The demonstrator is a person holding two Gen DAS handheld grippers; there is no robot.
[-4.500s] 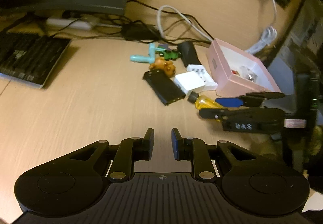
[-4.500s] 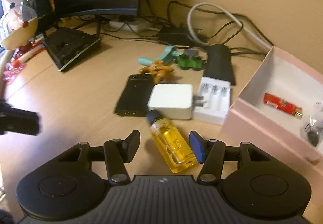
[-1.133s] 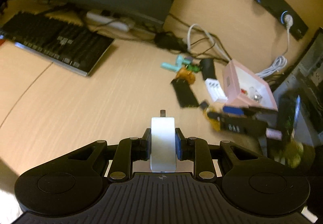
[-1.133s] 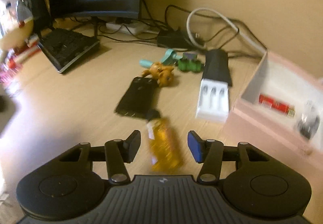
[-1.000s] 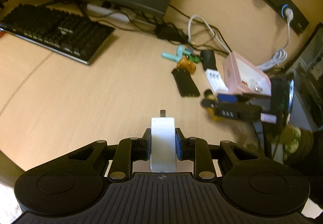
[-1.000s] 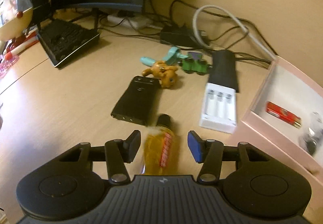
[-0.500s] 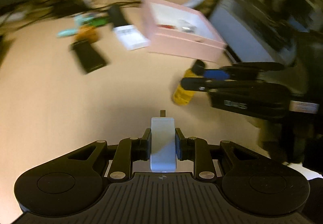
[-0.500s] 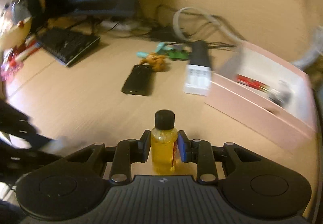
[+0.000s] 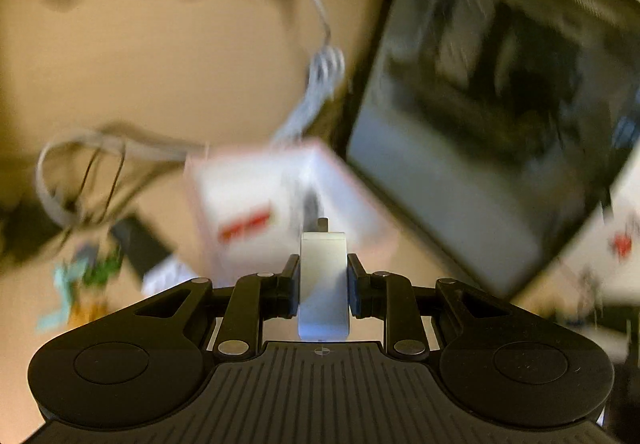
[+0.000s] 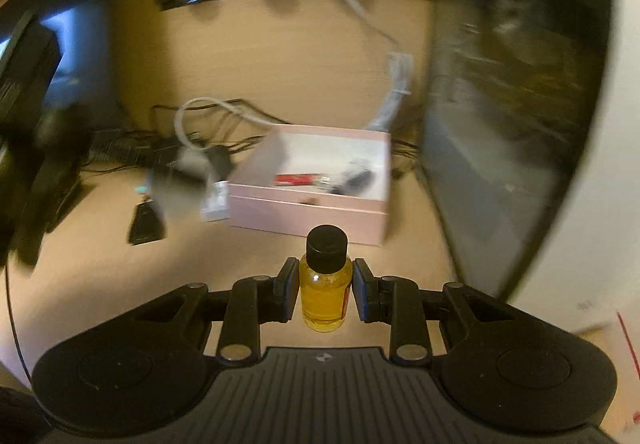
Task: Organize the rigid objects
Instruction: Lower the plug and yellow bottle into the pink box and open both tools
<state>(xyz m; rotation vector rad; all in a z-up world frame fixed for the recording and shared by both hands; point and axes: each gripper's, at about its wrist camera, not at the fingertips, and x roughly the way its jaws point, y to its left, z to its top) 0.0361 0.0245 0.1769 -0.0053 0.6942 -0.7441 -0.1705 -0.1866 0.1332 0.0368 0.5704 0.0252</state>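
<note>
My left gripper [image 9: 323,265] is shut on a white plug adapter [image 9: 323,280], its prong pointing forward. Through heavy blur, the open pink box [image 9: 224,180] lies just beyond it, with a red item [image 9: 244,222] inside. My right gripper [image 10: 325,272] is shut on a small yellow bottle [image 10: 324,298] with a black cap, held upright above the desk. That pink box [image 10: 304,214] sits a short way ahead of the bottle and holds the red item [image 10: 298,179] and a dark metallic piece [image 10: 352,176].
A dark computer case [image 10: 500,124] stands close on the box's right. Left of the box lie a white battery charger [image 10: 216,200], a black device [image 10: 146,228] and tangled cables [image 10: 208,112]. Small green and teal toys [image 9: 80,276] sit further left. A monitor [image 10: 32,84] stands at the far left.
The right gripper closed on the yellow bottle and lifted it off the desk. Both grippers swung toward the pink box and rose. The left one kept hold of the white adapter.
</note>
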